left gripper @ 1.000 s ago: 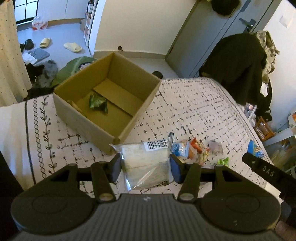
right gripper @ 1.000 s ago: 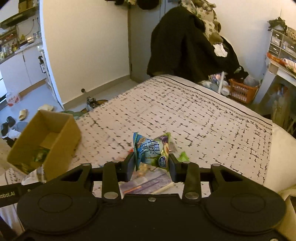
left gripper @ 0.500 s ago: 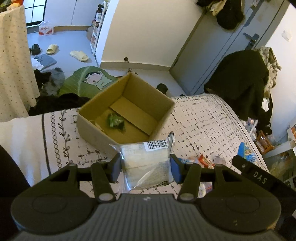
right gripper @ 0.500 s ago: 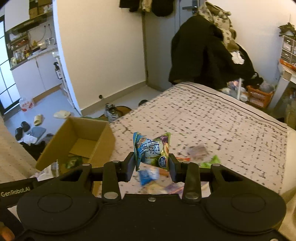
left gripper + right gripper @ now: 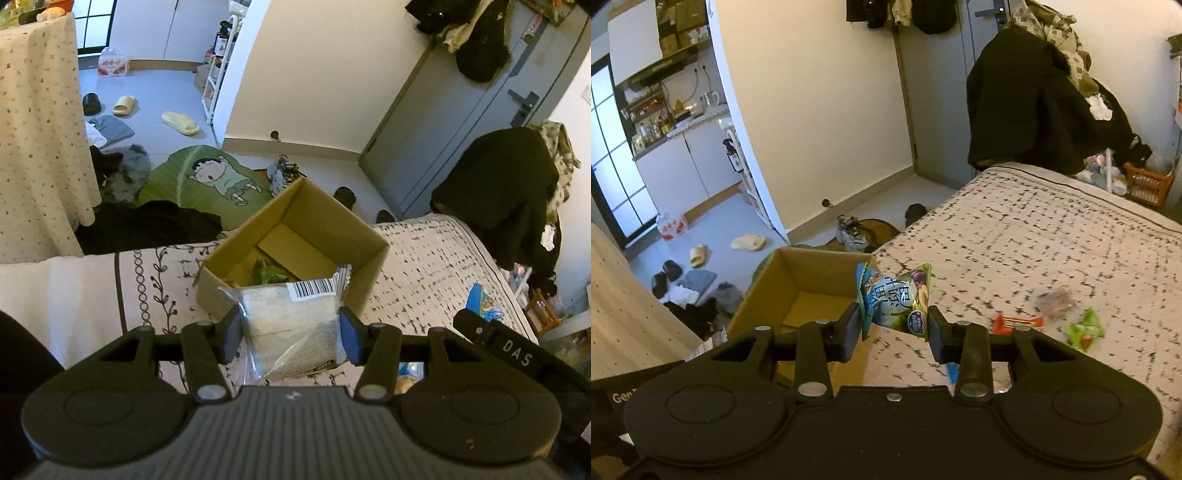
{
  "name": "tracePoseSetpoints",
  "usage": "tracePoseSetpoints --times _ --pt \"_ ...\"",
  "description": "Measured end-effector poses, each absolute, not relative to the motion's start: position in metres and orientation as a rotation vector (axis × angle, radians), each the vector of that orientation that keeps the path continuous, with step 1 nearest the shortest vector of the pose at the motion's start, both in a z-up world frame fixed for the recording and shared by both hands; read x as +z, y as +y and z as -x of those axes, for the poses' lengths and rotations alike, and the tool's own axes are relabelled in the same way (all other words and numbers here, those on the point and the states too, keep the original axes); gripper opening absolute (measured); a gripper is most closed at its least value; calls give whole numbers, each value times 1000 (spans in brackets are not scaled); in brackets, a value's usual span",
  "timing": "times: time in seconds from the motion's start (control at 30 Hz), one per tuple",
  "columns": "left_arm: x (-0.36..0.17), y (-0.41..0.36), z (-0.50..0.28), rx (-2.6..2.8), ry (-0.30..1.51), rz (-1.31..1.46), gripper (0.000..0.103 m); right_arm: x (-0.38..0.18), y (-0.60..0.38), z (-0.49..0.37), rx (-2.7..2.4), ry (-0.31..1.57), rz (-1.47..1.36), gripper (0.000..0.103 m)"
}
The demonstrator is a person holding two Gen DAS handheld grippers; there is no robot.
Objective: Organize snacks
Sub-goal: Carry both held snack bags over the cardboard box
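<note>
**Left wrist view: two packets carried toward the box**

A clear barcoded snack packet point(image 5: 291, 328) is clamped in the left gripper point(image 5: 291, 334), long axis pointing forward, before the cardboard box point(image 5: 373, 254) holding one green packet point(image 5: 267, 275). A blue-green pouch point(image 5: 894, 301) is gripped upright by the right gripper point(image 5: 893, 332). A red bar point(image 5: 1017, 322) and green wrapper point(image 5: 1084, 330) remain on the bed point(image 5: 1052, 240).

"DAS" on right gripper point(image 5: 517, 356); perhaps "Gen" on left gripper point(image 5: 622, 397).

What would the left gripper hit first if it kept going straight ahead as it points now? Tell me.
Most likely the cardboard box. The left gripper, shut on a clear snack packet, points at the box's near wall and open top. The packet's top edge would probably arrive first, though depth is hard to judge through the fisheye.
</note>
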State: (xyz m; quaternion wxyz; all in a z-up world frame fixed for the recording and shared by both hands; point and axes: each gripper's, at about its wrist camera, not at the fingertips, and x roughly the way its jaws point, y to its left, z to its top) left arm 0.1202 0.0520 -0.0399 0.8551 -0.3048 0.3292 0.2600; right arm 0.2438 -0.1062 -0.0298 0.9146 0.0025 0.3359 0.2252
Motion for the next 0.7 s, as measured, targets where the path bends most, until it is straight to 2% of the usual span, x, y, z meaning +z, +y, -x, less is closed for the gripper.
tracePoseSetpoints --times 0.7 --pt "-68 101 -164 540 699 673 53 -72 -55 -272 548 785 -125 37"
